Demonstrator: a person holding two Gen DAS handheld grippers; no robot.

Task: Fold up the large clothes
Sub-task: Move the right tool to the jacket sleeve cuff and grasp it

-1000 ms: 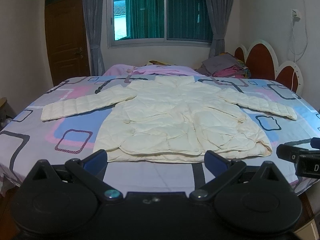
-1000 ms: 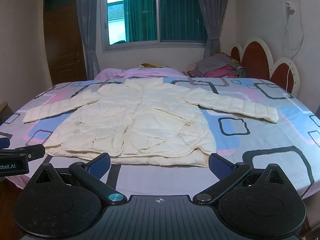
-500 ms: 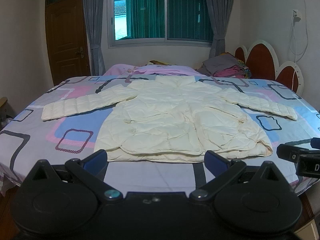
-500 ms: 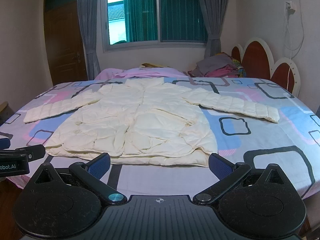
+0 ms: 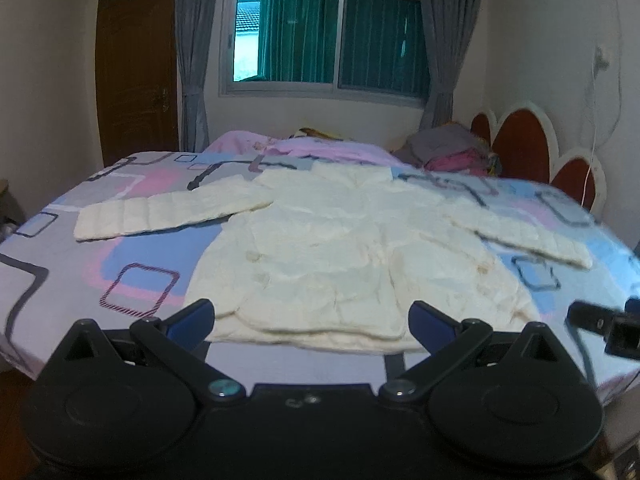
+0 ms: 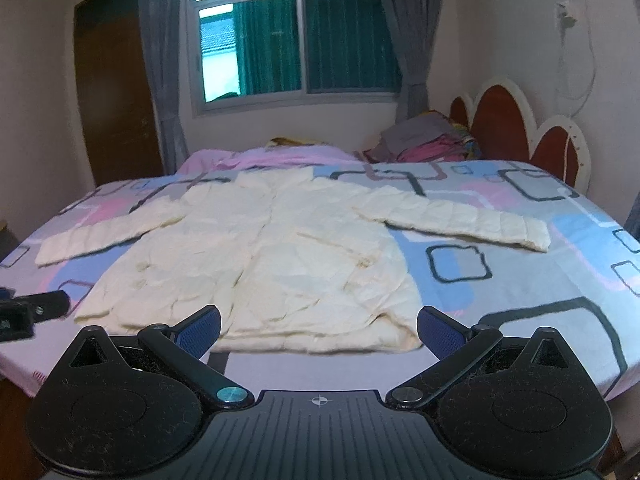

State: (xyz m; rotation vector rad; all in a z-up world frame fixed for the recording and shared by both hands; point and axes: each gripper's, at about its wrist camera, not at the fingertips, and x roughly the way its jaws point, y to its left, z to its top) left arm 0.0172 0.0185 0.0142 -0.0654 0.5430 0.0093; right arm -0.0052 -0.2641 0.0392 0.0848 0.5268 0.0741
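Patterned bed [image 5: 60, 264]: cream jacket [image 5: 340, 252] spread flat, sleeves out. Left tongs [image 5: 310, 316], right tongs [image 6: 318, 324] both agape, empty, near hem.

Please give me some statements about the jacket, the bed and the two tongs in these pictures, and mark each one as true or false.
1. The cream jacket lies flat on the bed with both sleeves spread outward. True.
2. The left tongs are shut on the jacket hem. False: they are open and hold nothing, at the near edge of the bed.
3. The right tongs are open. True.
4. The jacket is already folded in half. False: it is fully spread out.
5. A pile of clothes sits near the headboard. True.
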